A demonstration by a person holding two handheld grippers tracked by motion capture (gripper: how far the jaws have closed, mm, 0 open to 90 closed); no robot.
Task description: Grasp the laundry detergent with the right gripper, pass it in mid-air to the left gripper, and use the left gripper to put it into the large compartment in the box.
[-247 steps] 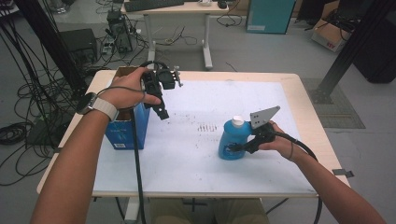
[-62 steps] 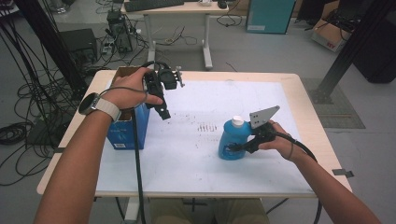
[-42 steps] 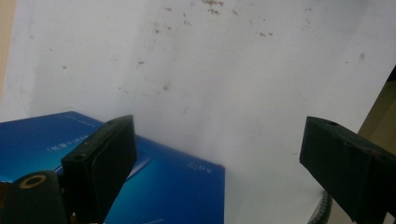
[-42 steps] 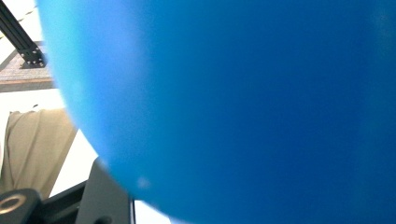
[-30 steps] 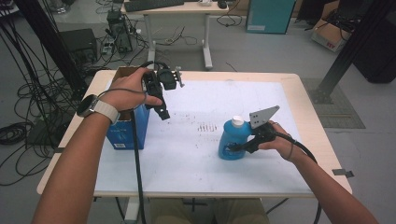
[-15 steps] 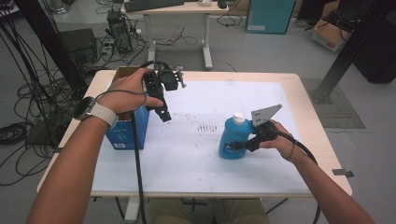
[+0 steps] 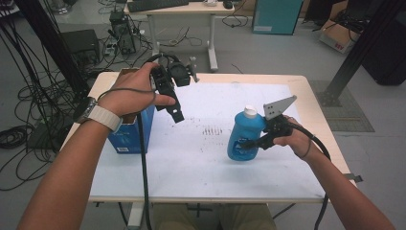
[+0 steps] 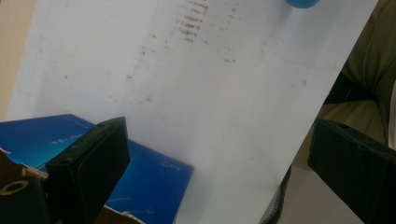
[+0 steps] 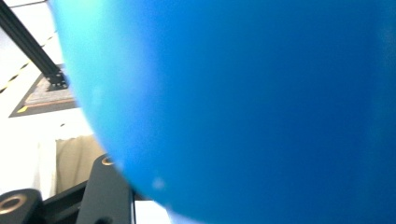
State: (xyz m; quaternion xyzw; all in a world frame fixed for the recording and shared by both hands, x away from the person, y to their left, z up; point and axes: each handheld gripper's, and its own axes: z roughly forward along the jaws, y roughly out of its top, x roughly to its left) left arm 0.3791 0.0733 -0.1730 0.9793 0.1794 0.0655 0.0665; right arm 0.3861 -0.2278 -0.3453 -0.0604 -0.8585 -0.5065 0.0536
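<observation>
The left gripper point(image 7: 176, 112) is hanging above the table with its black jaws spread wide and nothing between them; they have just been opening further. Just below and behind it is standing a blue cardboard box point(image 7: 129, 134), open-topped, glossy-sided with a raw brown rim. Ahead of its jaws, the white paper sheet point(image 7: 191, 153) covering the wooden table point(image 7: 306, 86) is lying flat, smudged with faint reddish-brown specks. To the right, the right gripper point(image 7: 249, 143) is clamping the blue bottle point(image 7: 243, 139) low on its side, jaws tight on the smooth, rounded plastic body; the bottle is standing upright with its white cap up, and whether its base is touching the sheet is hard to tell. As a judgement, the bottle is picked and gripped; carrying it towards the box, where the free gripper is waiting, is probably what remains.
</observation>
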